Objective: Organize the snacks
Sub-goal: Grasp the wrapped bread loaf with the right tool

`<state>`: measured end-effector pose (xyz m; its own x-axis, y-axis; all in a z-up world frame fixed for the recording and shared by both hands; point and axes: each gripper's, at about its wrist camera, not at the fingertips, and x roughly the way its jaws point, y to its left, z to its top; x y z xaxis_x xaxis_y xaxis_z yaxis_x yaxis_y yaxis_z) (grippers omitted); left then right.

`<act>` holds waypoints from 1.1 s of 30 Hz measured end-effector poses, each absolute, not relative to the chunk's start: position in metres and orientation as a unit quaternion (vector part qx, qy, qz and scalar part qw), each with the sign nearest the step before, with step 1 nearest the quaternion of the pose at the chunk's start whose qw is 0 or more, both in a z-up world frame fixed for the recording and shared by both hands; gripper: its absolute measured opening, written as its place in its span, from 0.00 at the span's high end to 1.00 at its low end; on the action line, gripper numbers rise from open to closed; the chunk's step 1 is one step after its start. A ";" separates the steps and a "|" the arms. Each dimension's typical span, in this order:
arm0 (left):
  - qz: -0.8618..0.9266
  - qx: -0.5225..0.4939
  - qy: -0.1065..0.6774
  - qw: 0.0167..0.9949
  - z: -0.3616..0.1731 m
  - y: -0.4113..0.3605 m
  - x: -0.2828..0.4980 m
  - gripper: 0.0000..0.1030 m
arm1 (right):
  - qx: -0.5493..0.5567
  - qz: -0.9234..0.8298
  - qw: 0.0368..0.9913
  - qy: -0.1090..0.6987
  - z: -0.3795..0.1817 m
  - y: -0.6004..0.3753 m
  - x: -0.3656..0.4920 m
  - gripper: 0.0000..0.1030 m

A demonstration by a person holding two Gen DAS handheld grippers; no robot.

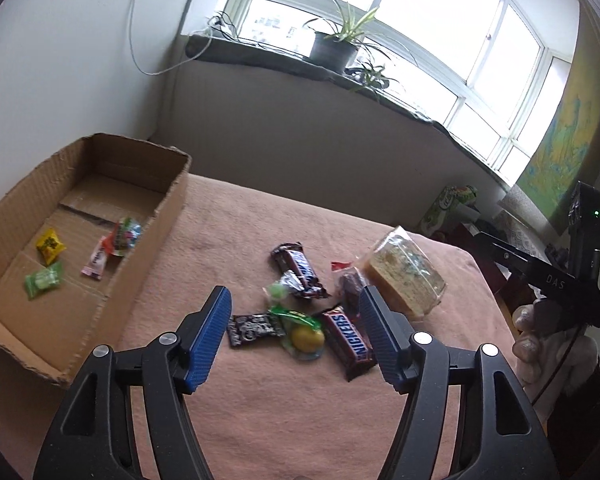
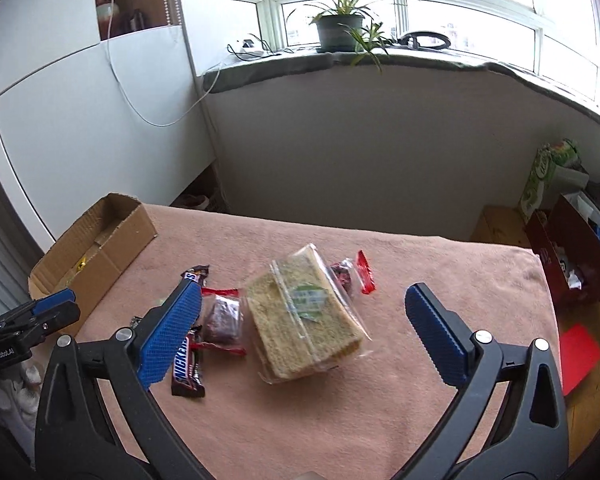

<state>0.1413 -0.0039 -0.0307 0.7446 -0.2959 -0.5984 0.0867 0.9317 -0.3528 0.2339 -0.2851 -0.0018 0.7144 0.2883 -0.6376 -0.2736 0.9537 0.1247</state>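
My left gripper [image 1: 293, 294] is open over a heap of snacks on the pink cloth: two Snickers bars [image 1: 350, 342], a yellow sweet in clear wrap [image 1: 304, 336] and a black packet [image 1: 254, 328]. Nothing is between its pads. To the left, the cardboard box [image 1: 168, 216] holds several small sweets, among them a yellow one [image 1: 50, 245]. My right gripper [image 2: 303, 287] stands wide open above a wrapped cake slice [image 2: 300, 320], not touching it. Beside that slice lie a brownie pack [image 2: 220, 316], a Snickers bar [image 2: 186, 364] and a red packet [image 2: 366, 272].
The table [image 2: 340, 420] ends at the far side and the right. A potted plant [image 2: 340, 28] stands on the windowsill. On the floor to the right are a green carton [image 2: 540, 188], a dark red box [image 2: 572, 264] and a red sheet [image 2: 578, 356]. A hand [image 1: 528, 332] holds the right gripper.
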 end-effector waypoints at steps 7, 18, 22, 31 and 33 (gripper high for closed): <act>-0.151 -0.130 0.357 0.912 -0.033 -0.056 0.157 0.36 | 0.086 0.154 0.910 0.376 -0.026 -0.325 0.246 0.00; -0.184 -0.096 0.362 0.909 -0.028 -0.088 0.212 0.36 | 0.170 0.173 0.884 0.400 -0.057 -0.344 0.244 0.00; -0.191 -0.096 0.375 0.902 -0.034 -0.091 0.235 0.36 | 0.216 0.187 0.865 0.413 -0.070 -0.346 0.247 0.01; -0.206 -0.144 0.423 0.871 -0.056 -0.096 0.280 0.36 | 0.249 0.214 0.838 0.435 -0.094 -0.331 0.247 0.23; -0.210 -0.137 0.429 0.868 -0.061 -0.101 0.281 0.36 | 0.250 0.214 0.838 0.436 -0.097 -0.328 0.248 0.28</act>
<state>0.2815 -0.1013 -0.0609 0.5433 -0.4816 -0.6876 0.2471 0.8745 -0.4173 0.2483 -0.3283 -0.0965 0.5282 0.5769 -0.6231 -0.1413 0.7832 0.6054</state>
